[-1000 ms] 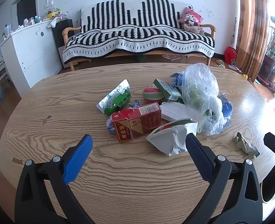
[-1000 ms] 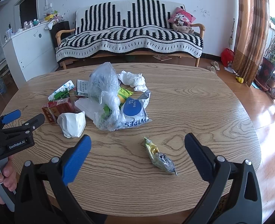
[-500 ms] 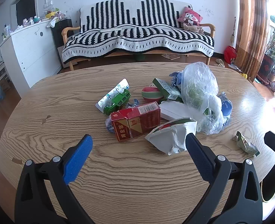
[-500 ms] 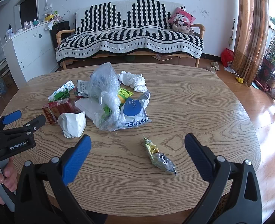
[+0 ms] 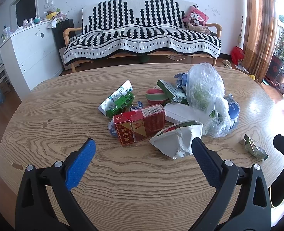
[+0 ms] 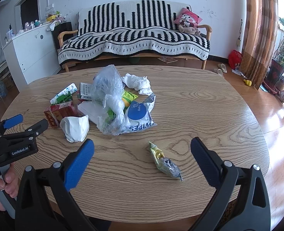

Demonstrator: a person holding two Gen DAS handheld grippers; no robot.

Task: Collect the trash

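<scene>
Mostly the trash lies in one heap near the middle of the oval wood-grain surface (image 6: 190, 105). A crumpled clear plastic bag (image 6: 109, 98) stands highest, with a blue and white flat wipes packet (image 6: 139, 115) touching it on the right and a crumpled white tissue (image 6: 137, 82) just behind. On the left side lie a red cardboard carton (image 5: 140, 124), a green toy car (image 5: 120, 104) on a blister card, and a red and green striped ball (image 5: 155, 95). A torn white paper wrapper (image 5: 177, 141) rests at the near edge of the heap. Apart from the heap, a small crushed yellow-green snack wrapper (image 6: 165, 162) lies alone. The left tongs (image 5: 142, 159) are spread wide above the surface, facing the carton and paper wrapper. The right tongs (image 6: 142, 159) are also spread, holding nothing, with the snack wrapper between the tips
</scene>
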